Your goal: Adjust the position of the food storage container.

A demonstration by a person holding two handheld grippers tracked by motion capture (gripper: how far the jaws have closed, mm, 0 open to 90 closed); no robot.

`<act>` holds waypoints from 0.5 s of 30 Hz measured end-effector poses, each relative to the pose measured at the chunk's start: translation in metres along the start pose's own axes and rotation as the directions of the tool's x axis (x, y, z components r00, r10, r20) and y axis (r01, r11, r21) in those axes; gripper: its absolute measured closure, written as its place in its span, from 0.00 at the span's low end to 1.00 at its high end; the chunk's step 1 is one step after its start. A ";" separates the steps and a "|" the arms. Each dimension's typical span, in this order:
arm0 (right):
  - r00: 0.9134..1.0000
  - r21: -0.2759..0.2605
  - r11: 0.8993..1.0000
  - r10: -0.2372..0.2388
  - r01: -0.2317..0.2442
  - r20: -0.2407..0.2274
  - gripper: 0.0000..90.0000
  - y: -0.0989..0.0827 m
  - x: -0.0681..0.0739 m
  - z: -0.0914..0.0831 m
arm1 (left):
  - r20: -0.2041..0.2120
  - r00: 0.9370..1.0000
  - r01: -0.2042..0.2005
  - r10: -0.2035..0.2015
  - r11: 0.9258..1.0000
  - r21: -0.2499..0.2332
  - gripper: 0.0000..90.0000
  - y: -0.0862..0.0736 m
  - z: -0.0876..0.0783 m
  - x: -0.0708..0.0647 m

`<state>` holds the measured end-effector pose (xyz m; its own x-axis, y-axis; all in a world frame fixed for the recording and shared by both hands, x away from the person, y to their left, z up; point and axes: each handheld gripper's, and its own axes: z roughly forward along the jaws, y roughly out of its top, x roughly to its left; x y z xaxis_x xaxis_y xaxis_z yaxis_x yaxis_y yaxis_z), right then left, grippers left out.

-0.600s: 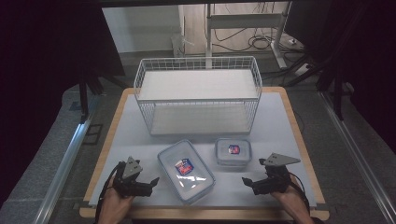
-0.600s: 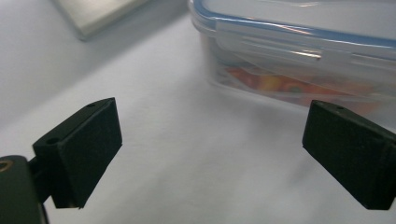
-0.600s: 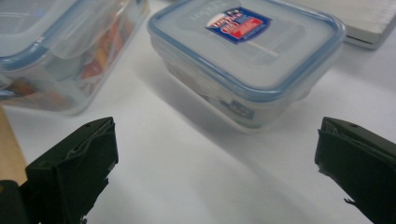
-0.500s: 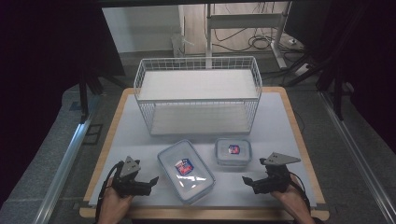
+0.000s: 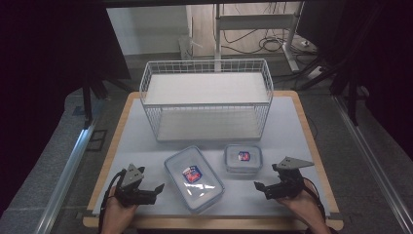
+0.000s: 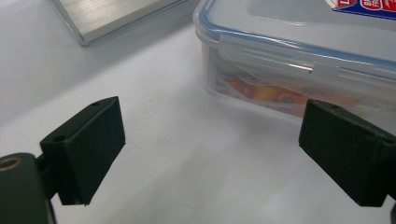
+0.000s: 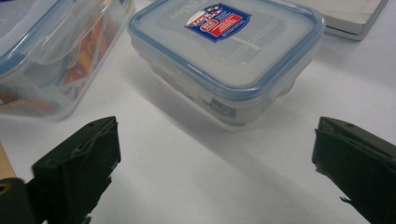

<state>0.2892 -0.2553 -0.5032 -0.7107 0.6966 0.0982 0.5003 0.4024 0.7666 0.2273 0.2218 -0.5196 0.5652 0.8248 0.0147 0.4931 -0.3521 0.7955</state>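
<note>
On the white surface (image 5: 292, 131), the left gripper (image 5: 155, 190) sits beside the large lidded container (image 5: 194, 178), fingers spread and empty. Right gripper (image 5: 259, 187) faces the small lidded container (image 5: 243, 158), fingers likewise spread.

Clear boxes (image 5: 194, 178) w/ blue-rimmed lids, red-blue labels, white wire basket (image 5: 207, 99), black claws (image 5: 155, 189).

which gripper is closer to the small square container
Right. The right gripper sits just beside the small square container, apart; the left gripper is beyond the large container.

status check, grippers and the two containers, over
Left gripper open, empty, beside large container. Right gripper open, empty, short of small container. Both lids on. Nothing between.
</note>
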 end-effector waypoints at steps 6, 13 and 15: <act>1.000 0.026 1.000 -0.010 0.010 0.002 0.17 0.002 0.001 -0.001 | -0.009 1.000 -0.022 0.022 1.000 -0.015 0.08 -0.006 -0.011 -0.005; 0.999 0.042 0.999 -0.029 0.028 0.017 0.37 0.009 0.000 -0.008 | 0.011 1.000 -0.017 0.018 0.997 -0.070 0.08 -0.005 -0.017 -0.008; 1.000 0.042 0.999 -0.026 0.025 0.016 0.38 0.011 -0.001 -0.009 | 0.022 0.999 -0.023 0.025 0.996 -0.088 0.08 -0.004 -0.018 -0.010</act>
<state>0.2911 -0.2571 -0.4892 -0.7156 0.6952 0.0683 0.5024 0.4443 0.7417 0.2078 0.2225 -0.5119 0.5921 0.8056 0.0215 0.4199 -0.3311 0.8450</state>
